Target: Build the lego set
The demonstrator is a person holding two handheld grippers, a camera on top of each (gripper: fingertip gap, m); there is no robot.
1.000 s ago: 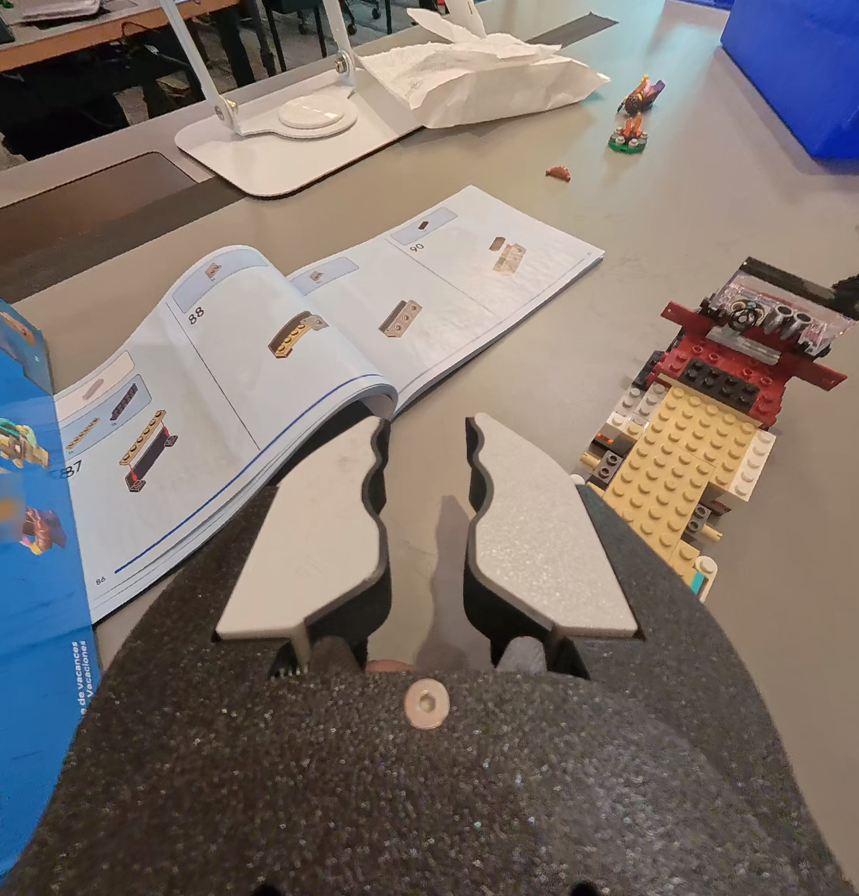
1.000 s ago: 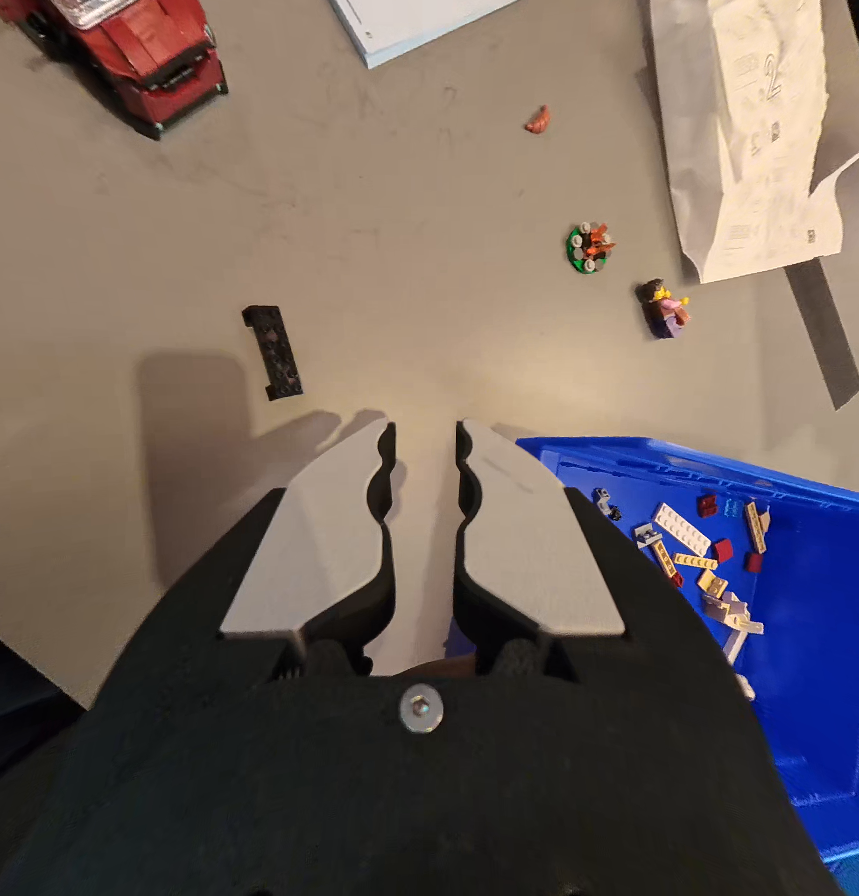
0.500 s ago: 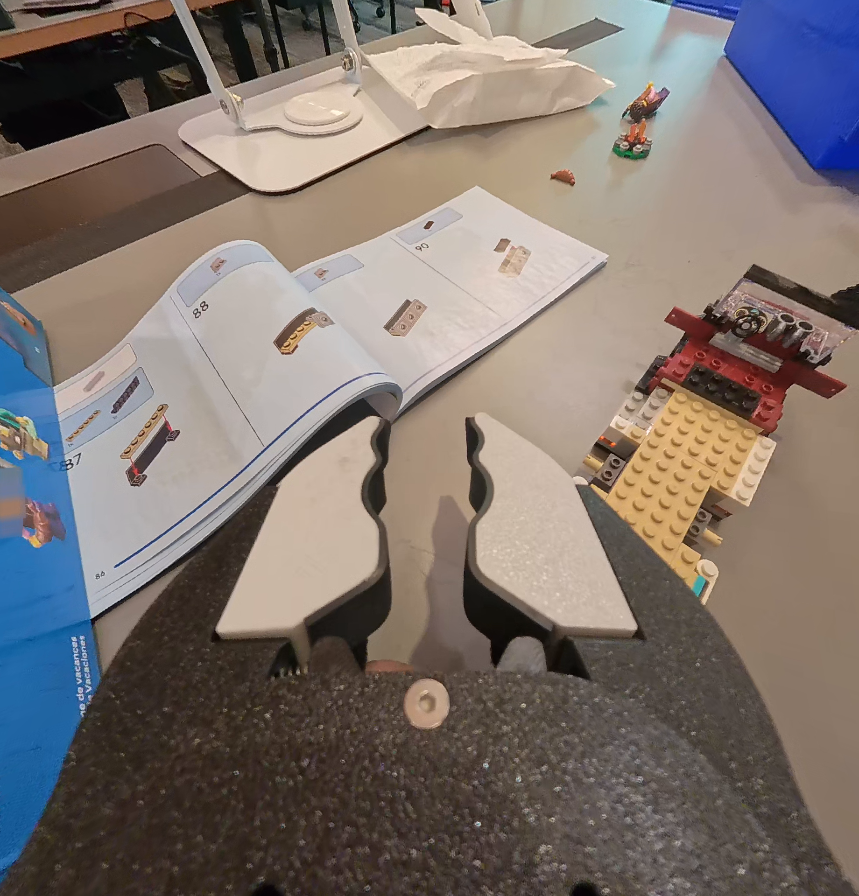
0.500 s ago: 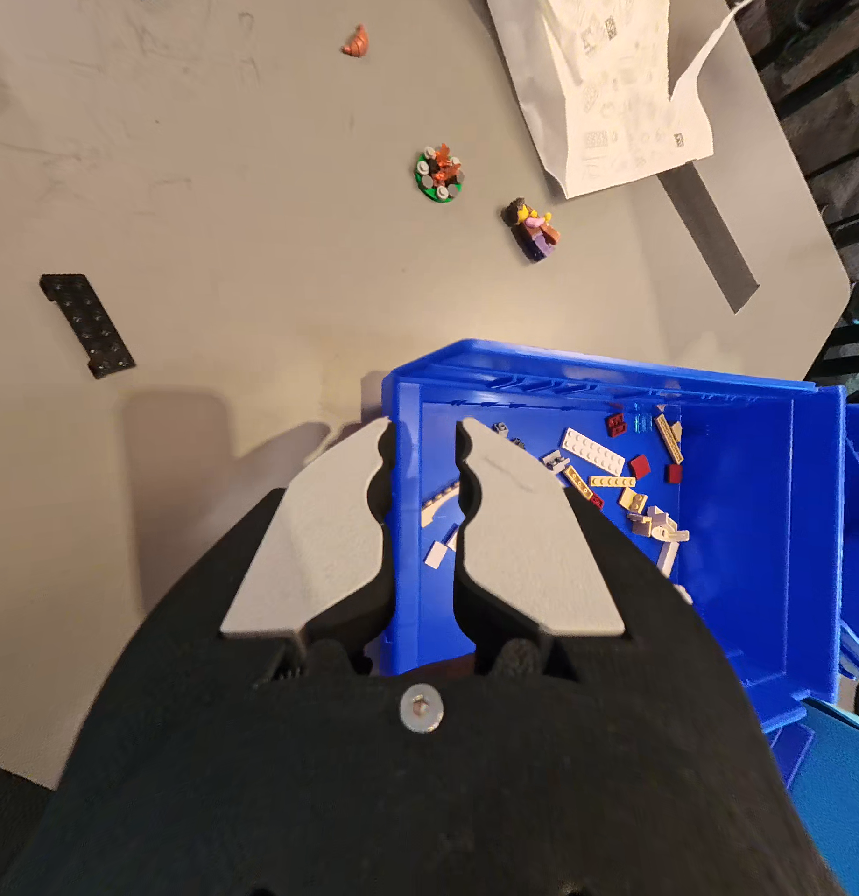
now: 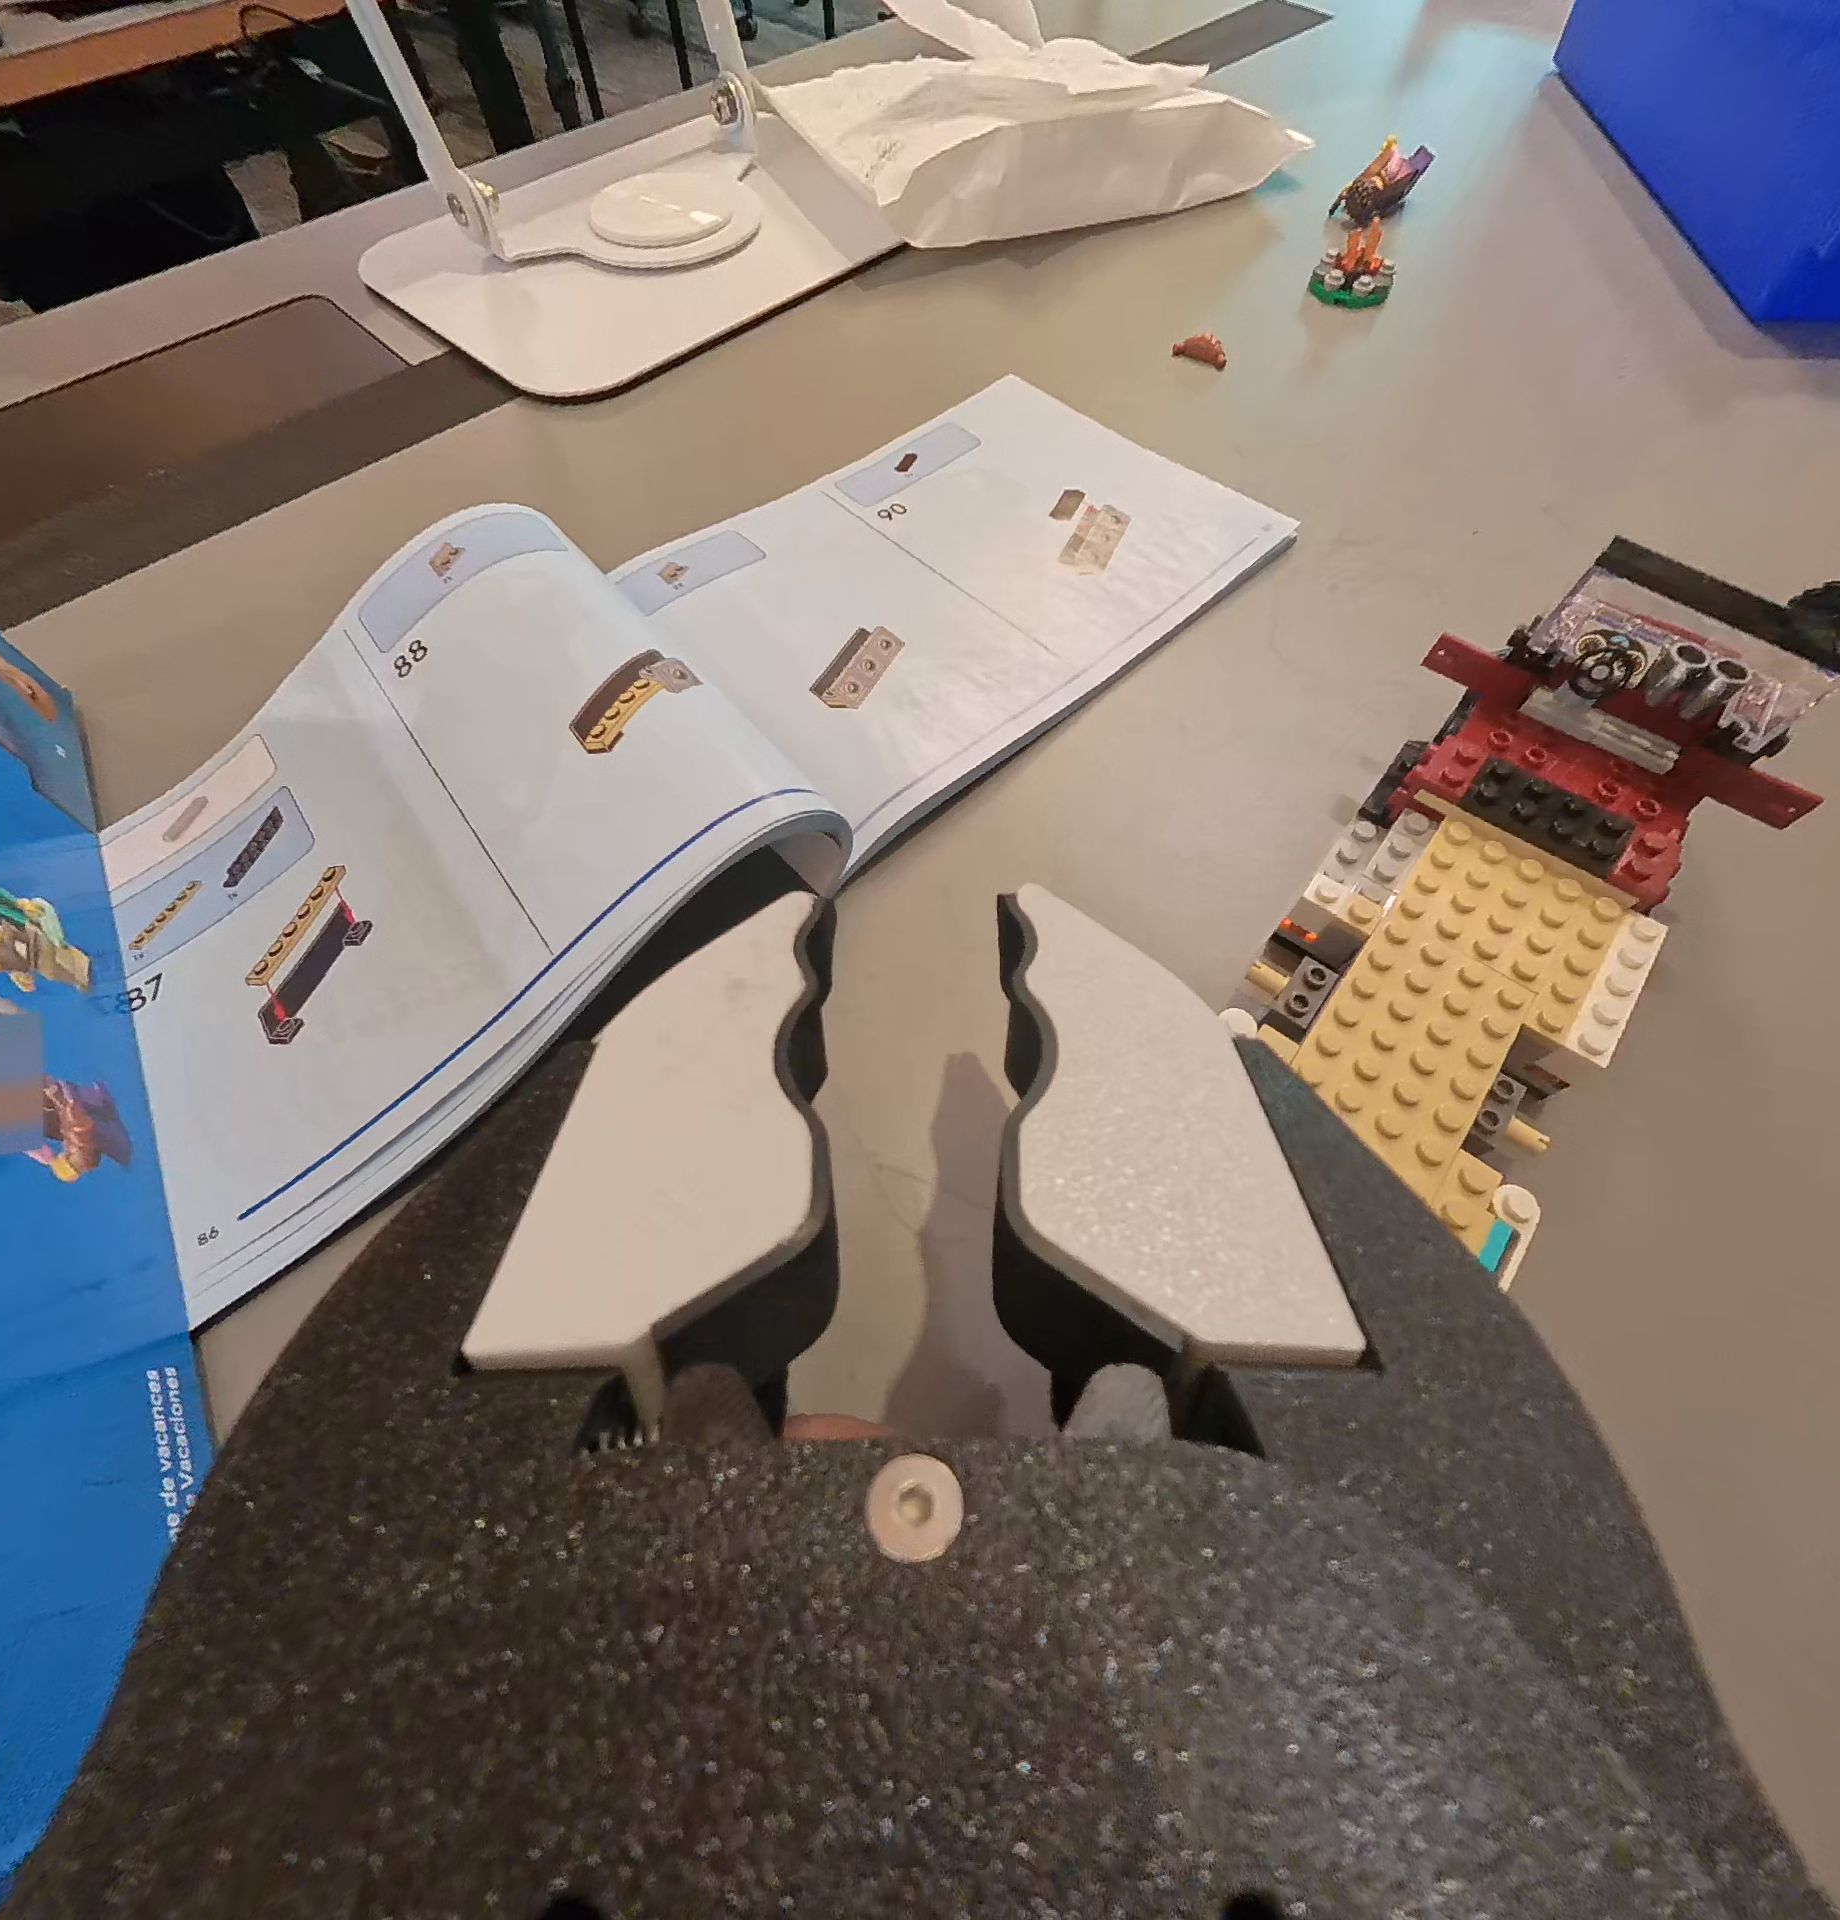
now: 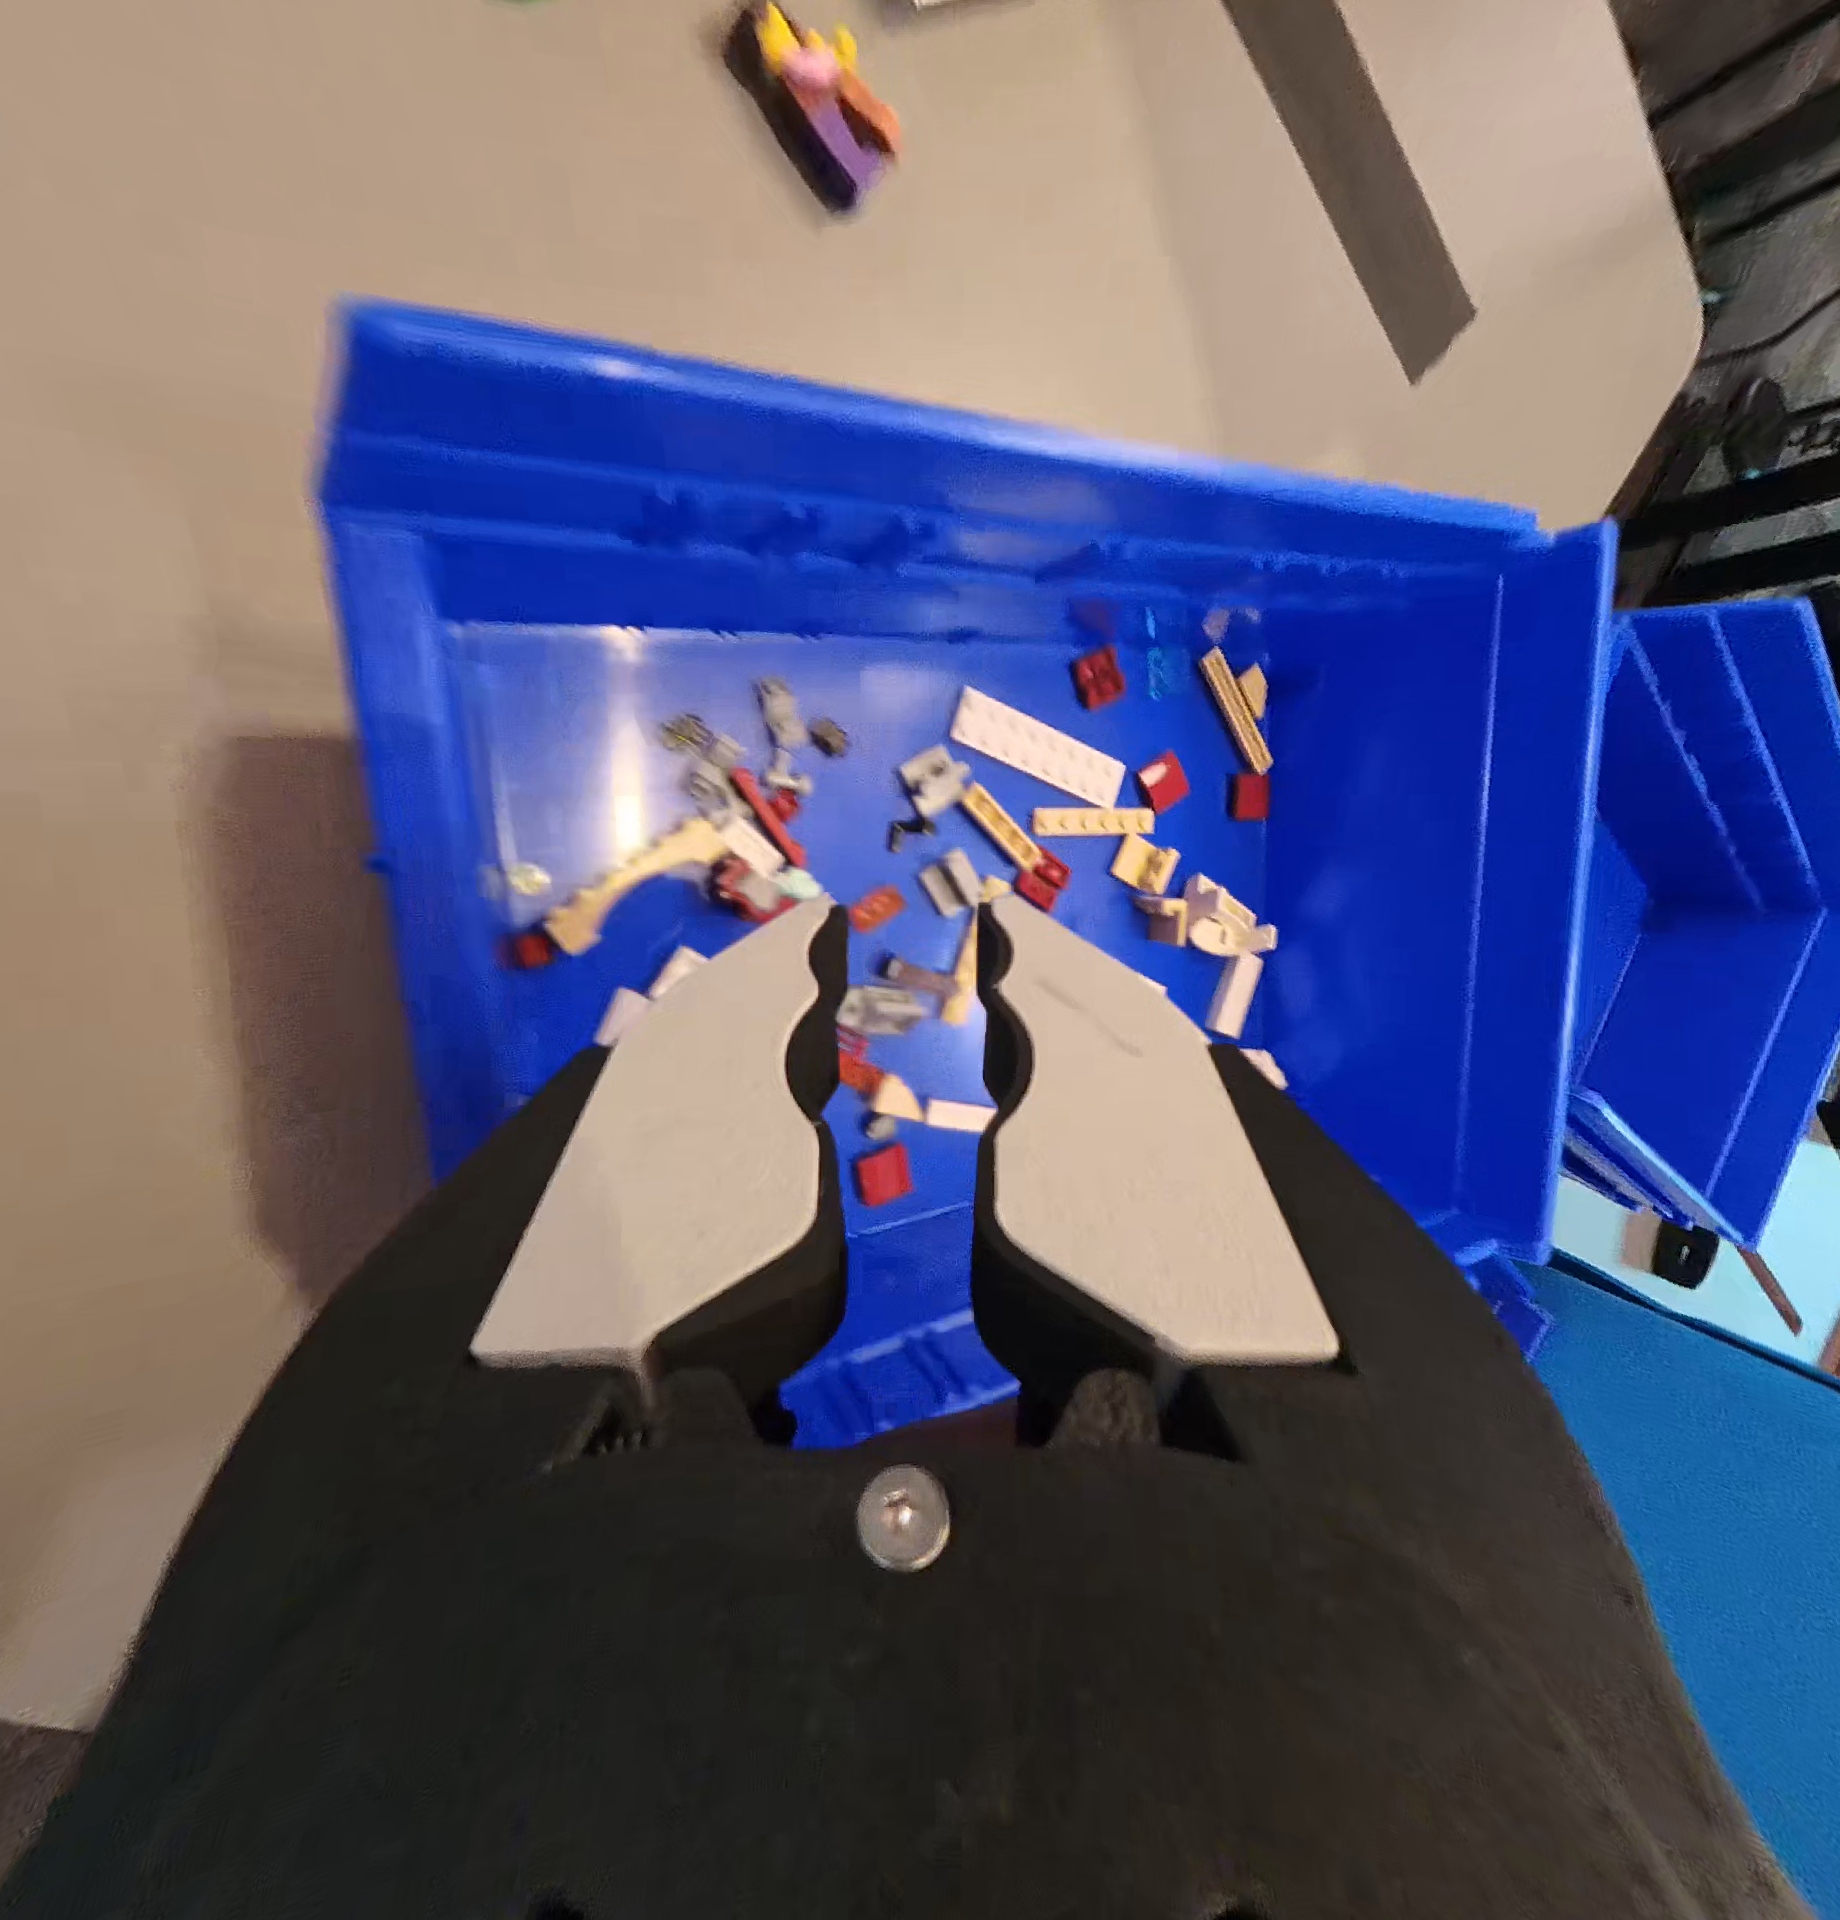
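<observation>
The left gripper (image 5: pixel 914 914) hangs over the grey surface (image 5: pixel 1155 748) with its fingers (image 5: pixel 687 1091) spread and nothing between them. Its left fingertip is just beside the curled lower corner of the open booklet (image 5: pixel 625 748). Left of the booklet lies a blue box (image 5: pixel 54 1195); right of it, across a strip of bare surface, stands a brick model (image 5: pixel 1498 935) in tan, dark red and black. Beyond the booklet are a white lamp base (image 5: pixel 604 301) and a white paper bag (image 5: pixel 1051 166), with a small brown piece (image 5: pixel 1202 349), a green round piece (image 5: pixel 1354 278) and a minifigure (image 5: pixel 1378 179) to the bag's right.

The right gripper (image 6: pixel 911 914) is held above the blue bin (image 6: pixel 1415 831), fingers (image 6: pixel 687 1122) spread and gripping nothing. Loose bricks (image 6: pixel 999 821) in tan, white, grey and red lie scattered on the bin's floor below. A minifigure (image 6: pixel 822 104) lies on the surface beyond the bin; the view is blurred.
</observation>
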